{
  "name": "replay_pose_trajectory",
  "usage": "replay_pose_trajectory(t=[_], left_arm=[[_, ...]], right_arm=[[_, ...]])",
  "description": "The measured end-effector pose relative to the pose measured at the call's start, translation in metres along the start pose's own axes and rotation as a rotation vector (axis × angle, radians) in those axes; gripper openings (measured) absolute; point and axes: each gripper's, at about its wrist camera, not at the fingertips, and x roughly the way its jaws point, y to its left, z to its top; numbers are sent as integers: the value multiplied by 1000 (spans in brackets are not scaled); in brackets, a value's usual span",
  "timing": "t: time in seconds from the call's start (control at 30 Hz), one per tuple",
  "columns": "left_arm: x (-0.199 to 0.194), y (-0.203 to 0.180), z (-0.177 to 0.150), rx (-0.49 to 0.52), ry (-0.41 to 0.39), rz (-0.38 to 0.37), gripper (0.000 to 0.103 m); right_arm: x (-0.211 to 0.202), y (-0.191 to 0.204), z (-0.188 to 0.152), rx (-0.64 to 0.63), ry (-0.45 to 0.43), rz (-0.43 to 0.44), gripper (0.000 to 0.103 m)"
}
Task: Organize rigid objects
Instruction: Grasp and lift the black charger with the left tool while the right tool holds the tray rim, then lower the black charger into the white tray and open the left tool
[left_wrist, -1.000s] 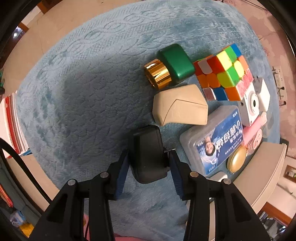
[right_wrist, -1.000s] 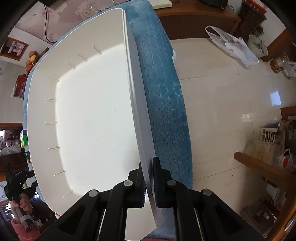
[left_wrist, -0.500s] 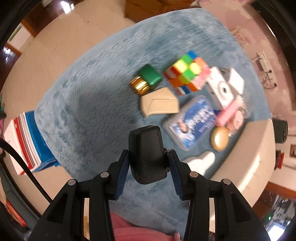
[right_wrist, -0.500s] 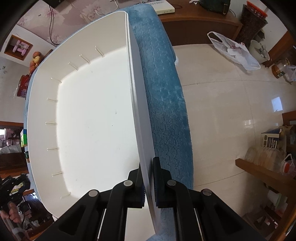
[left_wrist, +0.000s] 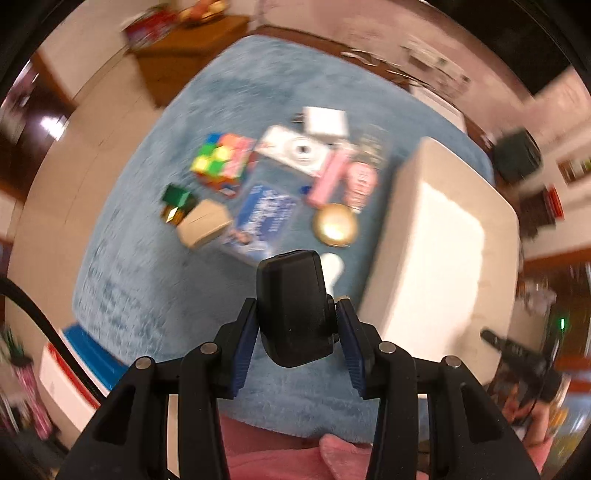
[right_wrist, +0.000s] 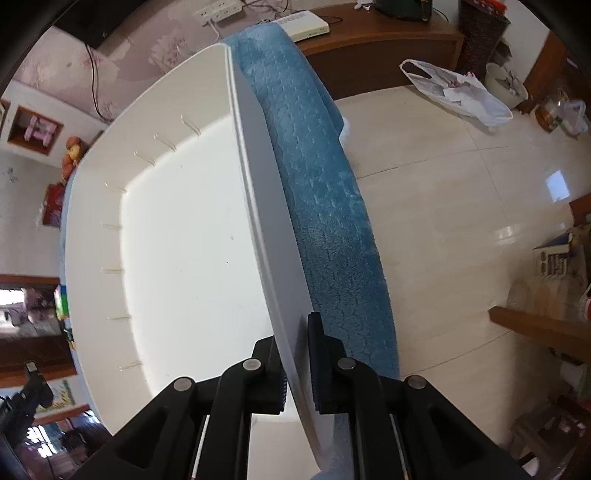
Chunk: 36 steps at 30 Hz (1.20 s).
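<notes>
Lifted clear of the blue cloth, the black case now hangs high between the left gripper's part-open pads, held for carrying right toward the white bin. Other items stay clustered at the far side, left of the bin. The right gripper, nearly closed, pinches the bin's wall, probably to steady it.

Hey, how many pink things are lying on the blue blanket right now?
2, both blurred: a long pink bar below the white camera, and a rounder pink item just right of it, above the gold disc. Others may be hidden.
</notes>
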Motion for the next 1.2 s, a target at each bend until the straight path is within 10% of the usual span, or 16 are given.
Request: replay_pose_trajectory(t=[0.6, 1.03, 1.2], left_arm=[[16, -126, -39, 558, -5, -39, 46], [13, -137, -35, 558, 1, -96, 49], [3, -119, -31, 513, -49, -75, 76]], right_arm=[[-1, -6, -10, 43, -64, 45, 13], [-2, -2, -10, 7, -49, 27, 12], [-2, -2, -9, 1, -43, 22, 12]])
